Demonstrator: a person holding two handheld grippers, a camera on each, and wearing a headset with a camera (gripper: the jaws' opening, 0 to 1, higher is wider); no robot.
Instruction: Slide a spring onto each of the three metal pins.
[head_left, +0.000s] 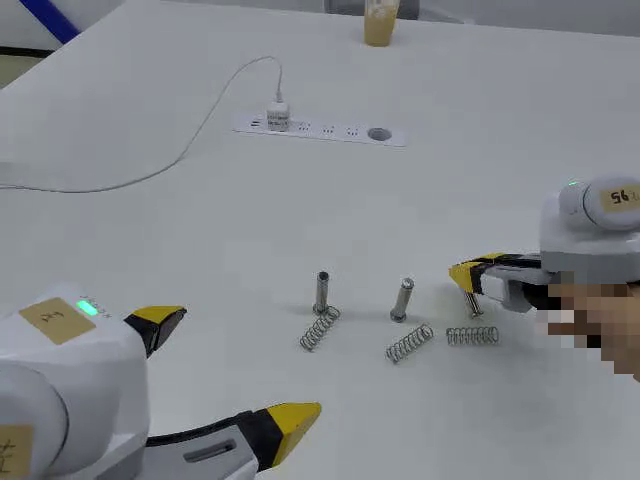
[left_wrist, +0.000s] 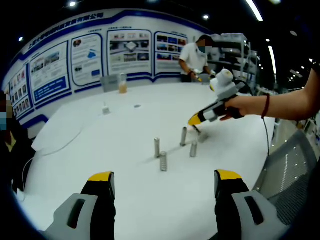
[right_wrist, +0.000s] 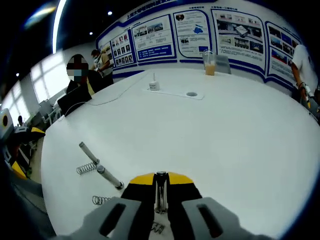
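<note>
Two metal pins stand upright on the white table, one (head_left: 322, 292) on the left and one (head_left: 403, 298) in the middle. My right gripper (head_left: 466, 276) is shut on the third pin (head_left: 471, 303), whose lower end sits near the table; the right gripper view shows this pin (right_wrist: 160, 192) clamped between the yellow jaws. Three springs lie flat in front of the pins: left spring (head_left: 319, 328), middle spring (head_left: 410, 342), right spring (head_left: 472, 336). My left gripper (head_left: 228, 370) is open and holds nothing, low at the near left, well short of the pins (left_wrist: 157, 147).
A white power strip (head_left: 320, 128) with a plugged-in adapter and trailing cable (head_left: 190, 140) lies further back. A cup of orange drink (head_left: 380, 22) stands at the far edge. People stand and sit around the table (left_wrist: 125, 125) in the gripper views.
</note>
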